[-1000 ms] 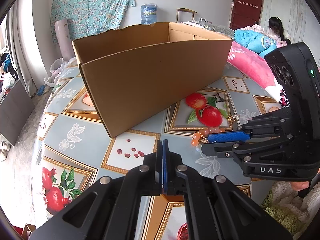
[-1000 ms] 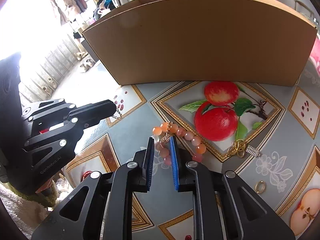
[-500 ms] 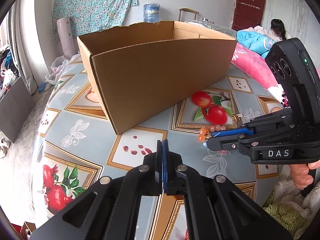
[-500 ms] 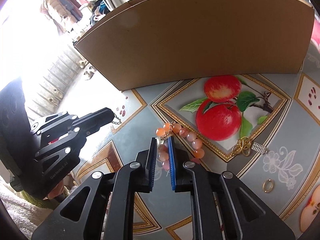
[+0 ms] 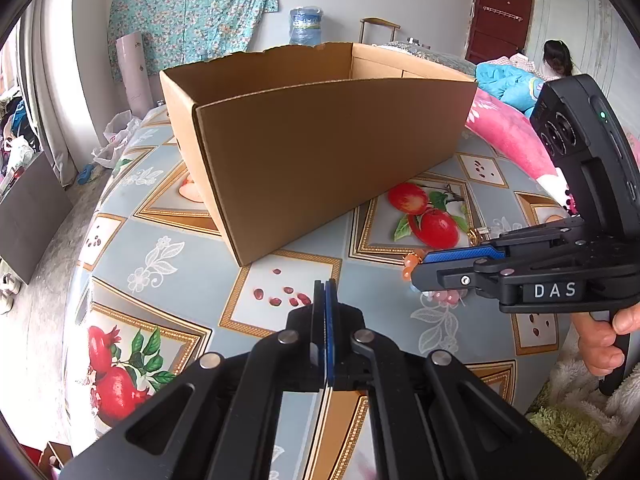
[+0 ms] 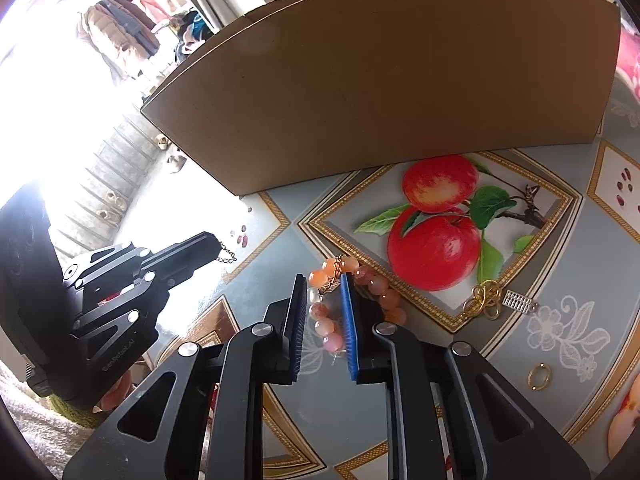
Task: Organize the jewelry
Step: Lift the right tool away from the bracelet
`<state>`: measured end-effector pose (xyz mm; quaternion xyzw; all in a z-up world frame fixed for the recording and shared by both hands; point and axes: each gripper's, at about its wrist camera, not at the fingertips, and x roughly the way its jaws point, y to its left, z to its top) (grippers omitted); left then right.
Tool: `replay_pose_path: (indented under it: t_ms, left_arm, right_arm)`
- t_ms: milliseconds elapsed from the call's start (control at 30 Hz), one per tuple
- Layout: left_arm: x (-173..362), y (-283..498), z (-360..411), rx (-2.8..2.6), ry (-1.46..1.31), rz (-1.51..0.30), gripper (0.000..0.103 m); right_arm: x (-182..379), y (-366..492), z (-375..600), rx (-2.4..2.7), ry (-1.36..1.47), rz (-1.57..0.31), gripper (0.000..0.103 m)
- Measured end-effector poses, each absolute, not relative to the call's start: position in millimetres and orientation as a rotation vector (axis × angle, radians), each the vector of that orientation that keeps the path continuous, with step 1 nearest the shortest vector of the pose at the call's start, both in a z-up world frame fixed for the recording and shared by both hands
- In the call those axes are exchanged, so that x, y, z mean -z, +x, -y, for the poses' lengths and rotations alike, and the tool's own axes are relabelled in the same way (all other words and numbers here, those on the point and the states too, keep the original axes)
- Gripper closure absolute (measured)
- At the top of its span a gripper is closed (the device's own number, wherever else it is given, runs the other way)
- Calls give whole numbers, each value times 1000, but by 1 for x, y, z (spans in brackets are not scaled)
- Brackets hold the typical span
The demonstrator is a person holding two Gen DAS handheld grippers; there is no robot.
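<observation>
A bracelet of orange and pink beads (image 6: 326, 326) with a small gold charm sits between the blue pads of my right gripper (image 6: 324, 284), which is shut on it just above the fruit-print tablecloth (image 6: 540, 240). From the side, the bracelet (image 5: 412, 266) hangs at the tip of that right gripper (image 5: 418, 266). My left gripper (image 5: 325, 286) is shut. In the right wrist view a thin chain (image 6: 226, 254) dangles from the left gripper (image 6: 212, 240). A tall open cardboard box (image 5: 320, 152) stands just behind both.
On the cloth to the right lie a cluster of gold rings (image 6: 486, 300), a small silver charm (image 6: 518, 302) and a single gold ring (image 6: 539, 376). The box wall (image 6: 380, 80) blocks the far side. A hand (image 5: 604, 344) holds the right gripper. A person (image 5: 554, 56) sits far back.
The right gripper has rolled a little with the bracelet still between its pads, and the gap between the pads looks slightly wider. The left gripper stays shut and hardly moved.
</observation>
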<state>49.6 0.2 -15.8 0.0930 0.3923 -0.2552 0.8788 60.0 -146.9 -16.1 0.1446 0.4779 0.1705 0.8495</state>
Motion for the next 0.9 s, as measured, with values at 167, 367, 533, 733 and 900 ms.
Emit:
replay_pose_path:
  t_ms: [167, 367, 533, 733, 900]
  left_arm:
    - [16, 50, 0, 530, 196, -817, 103]
    - [14, 49, -2, 525, 202, -813, 103]
    - [10, 48, -2, 523, 207, -804, 103]
    - [6, 45, 3, 525, 217, -792, 103]
    - [2, 43, 6, 526, 223, -783, 103]
  right_arm:
    - [17, 58, 152, -358, 312, -1005, 96]
    - [13, 50, 161, -361, 315, -985, 96]
    - [2, 35, 166, -368, 303, -956, 96]
    - [-11, 18, 167, -377, 281, -907, 96]
    - [-22, 3, 173, -397, 287, -866, 96]
